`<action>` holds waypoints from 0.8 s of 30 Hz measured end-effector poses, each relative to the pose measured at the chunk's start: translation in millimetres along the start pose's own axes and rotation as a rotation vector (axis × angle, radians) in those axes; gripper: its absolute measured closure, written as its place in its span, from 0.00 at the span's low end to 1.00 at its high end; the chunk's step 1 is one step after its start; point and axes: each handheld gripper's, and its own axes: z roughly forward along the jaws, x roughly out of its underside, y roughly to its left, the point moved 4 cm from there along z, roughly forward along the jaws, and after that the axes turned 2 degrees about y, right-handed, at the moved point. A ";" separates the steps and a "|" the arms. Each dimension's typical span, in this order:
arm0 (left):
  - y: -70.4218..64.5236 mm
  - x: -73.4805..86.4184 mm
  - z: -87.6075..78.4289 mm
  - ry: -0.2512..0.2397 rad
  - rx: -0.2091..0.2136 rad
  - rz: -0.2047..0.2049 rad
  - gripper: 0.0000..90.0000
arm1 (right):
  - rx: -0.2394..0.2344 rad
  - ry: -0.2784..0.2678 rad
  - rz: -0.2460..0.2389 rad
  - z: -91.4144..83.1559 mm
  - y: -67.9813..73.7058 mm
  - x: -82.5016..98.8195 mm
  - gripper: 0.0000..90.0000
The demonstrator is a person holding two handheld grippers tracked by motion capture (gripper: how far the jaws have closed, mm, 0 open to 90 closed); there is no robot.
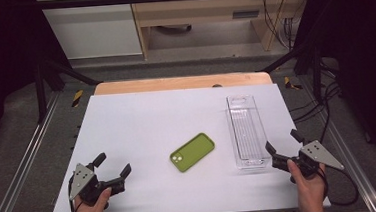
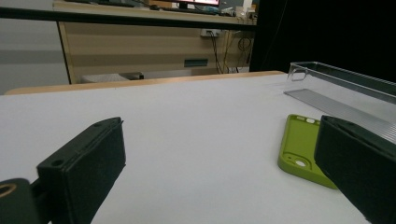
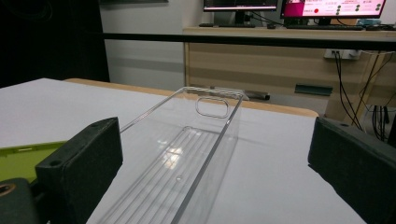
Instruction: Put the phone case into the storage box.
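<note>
High view shows a green phone case (image 1: pixel 193 152) lying flat near the middle of the white counter (image 1: pixel 142 119), camera cut-out toward the person, with a clear plastic tray (image 1: pixel 247 132) just to its right, long side running away from the person. Left of the phone case and well apart from it, the left gripper (image 1: pixel 111 167) rests low over the counter with its jaws spread and nothing between them; the left gripper view looks across bare counter to the phone case (image 2: pixel 303 149) and the clear tray (image 2: pixel 345 88) beyond it. On the far side of the tray from the phone case, the right gripper (image 1: pixel 281 142) sits just beside the tray's near end, jaws likewise spread and empty; the right gripper view looks along the tray (image 3: pixel 187 163) with a sliver of the phone case (image 3: pixel 23 156) at its left. The phone case looks light, thin and somewhat flexible, probably rubbery enough to grip well, but lying flat it offers little to pinch: taking it across its two long edges, or lifting one raised rim, seems the best hold. The tray looks rigid, smooth and slippery, and should be pinched on a side wall.
</note>
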 end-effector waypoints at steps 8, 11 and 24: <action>-8.7 4.3 8.8 0.106 -0.011 0.068 0.02 | 0.006 0.012 -0.005 1.9 0.7 2.6 0.03; -14.4 3.1 14.1 0.134 0.016 0.077 0.02 | 0.010 0.011 -0.009 0.0 0.1 2.6 0.03; -65.1 -22.1 58.5 0.274 0.127 0.254 0.02 | 0.021 -0.017 0.041 -8.0 -5.0 4.8 0.02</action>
